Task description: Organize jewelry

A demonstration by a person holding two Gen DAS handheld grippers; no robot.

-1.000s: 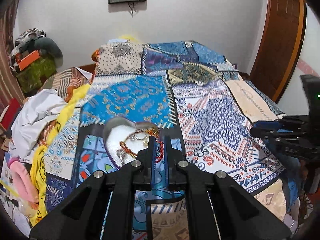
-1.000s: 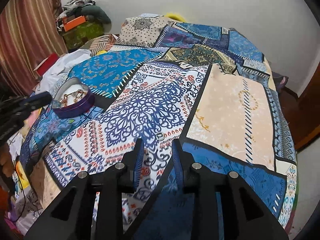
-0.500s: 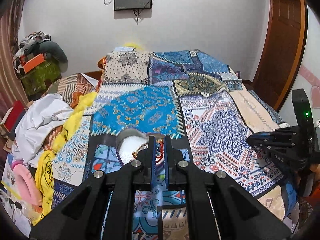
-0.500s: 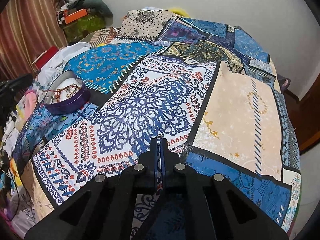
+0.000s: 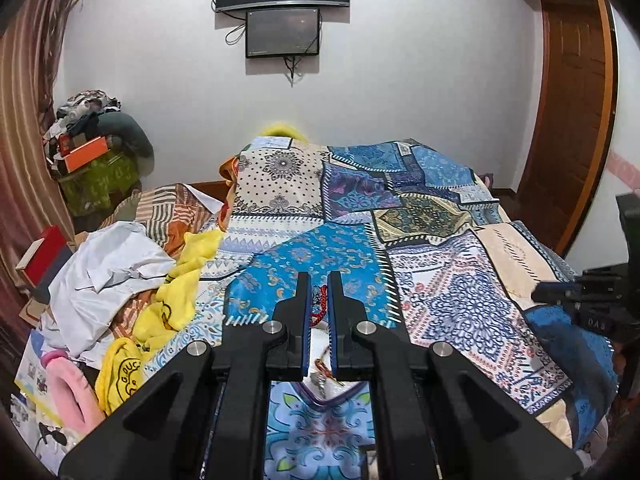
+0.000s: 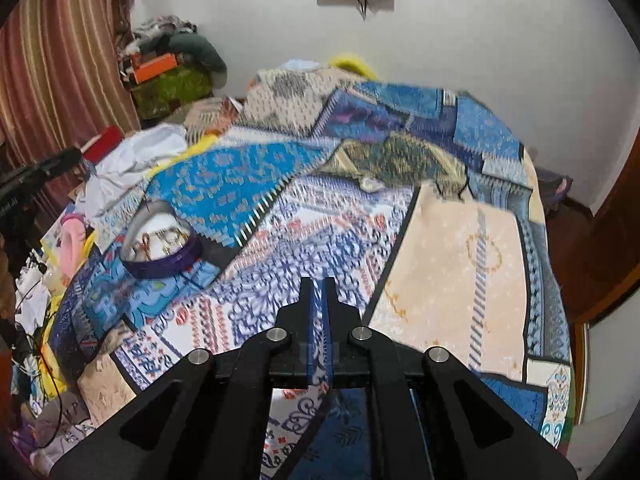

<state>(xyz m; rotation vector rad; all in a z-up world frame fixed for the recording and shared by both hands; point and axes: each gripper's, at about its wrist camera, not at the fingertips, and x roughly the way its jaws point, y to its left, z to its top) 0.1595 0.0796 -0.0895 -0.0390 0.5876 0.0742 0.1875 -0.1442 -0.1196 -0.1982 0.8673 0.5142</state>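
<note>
A purple heart-shaped jewelry box (image 6: 160, 246) with a white lining sits on the patterned bedspread (image 6: 328, 216), holding gold and red pieces. My left gripper (image 5: 319, 282) is shut on a red beaded bracelet (image 5: 317, 309), lifted above the box, whose purple rim (image 5: 324, 398) shows below the fingers. My right gripper (image 6: 319, 286) is shut on a fold of the bedspread (image 6: 320, 364) at the bed's near edge; it also shows in the left wrist view (image 5: 560, 292).
Piled white and yellow cloths (image 5: 120, 280) and a pink item (image 5: 76, 384) lie left of the box. A pillow (image 5: 280, 180) lies at the bed's head. A wooden door (image 5: 572, 120) stands on the right, and a screen (image 5: 283, 32) hangs on the wall.
My left gripper has risen and pulled back from the box with the red bracelet. My right gripper closed on the bedspread fold and lifted it.
</note>
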